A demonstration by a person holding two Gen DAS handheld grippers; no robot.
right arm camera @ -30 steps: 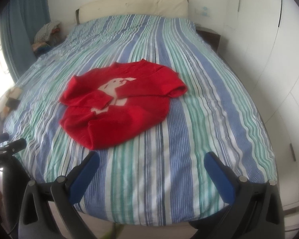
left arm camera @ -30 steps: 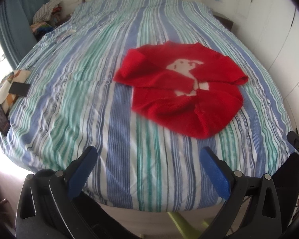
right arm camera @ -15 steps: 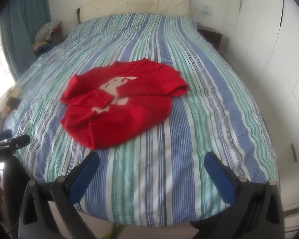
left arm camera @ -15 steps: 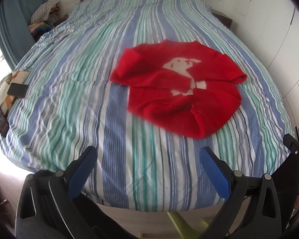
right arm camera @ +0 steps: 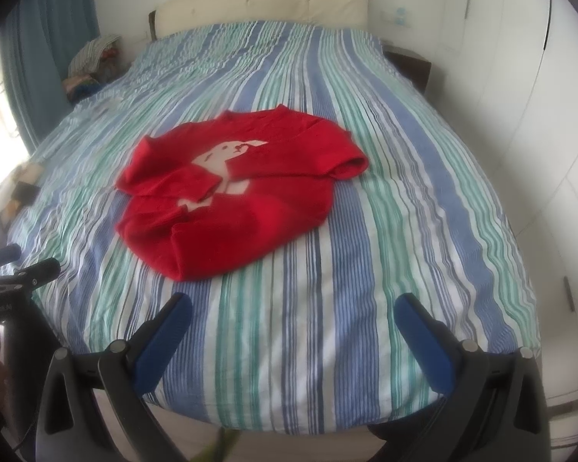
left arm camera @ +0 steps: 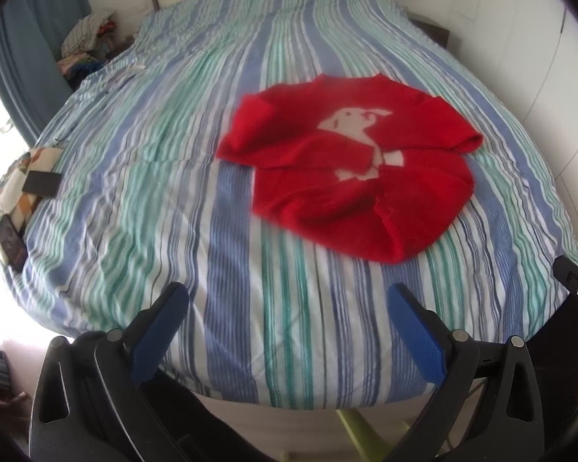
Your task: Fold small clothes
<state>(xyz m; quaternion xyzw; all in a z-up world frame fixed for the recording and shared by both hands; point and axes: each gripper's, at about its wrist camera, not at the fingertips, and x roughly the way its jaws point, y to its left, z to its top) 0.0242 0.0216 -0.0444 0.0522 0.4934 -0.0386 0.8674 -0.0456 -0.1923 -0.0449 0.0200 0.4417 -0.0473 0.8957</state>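
Left wrist: the left gripper, jaws spread and empty, has edged nearer the bed — red sweater lies mid-bed, right. Right wrist: the right gripper, likewise spread, barely moved; sweater left — approach only.

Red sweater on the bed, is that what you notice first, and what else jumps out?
Yes: the red sweater with a white animal picture lies rumpled in the middle of the striped bedspread, sleeves folded across its front. Nearest the cameras, the left hand-held gripper and the right hand-held gripper hang open over the foot of the bed, touching nothing. A pile of clothes sits far off by the blue curtain.
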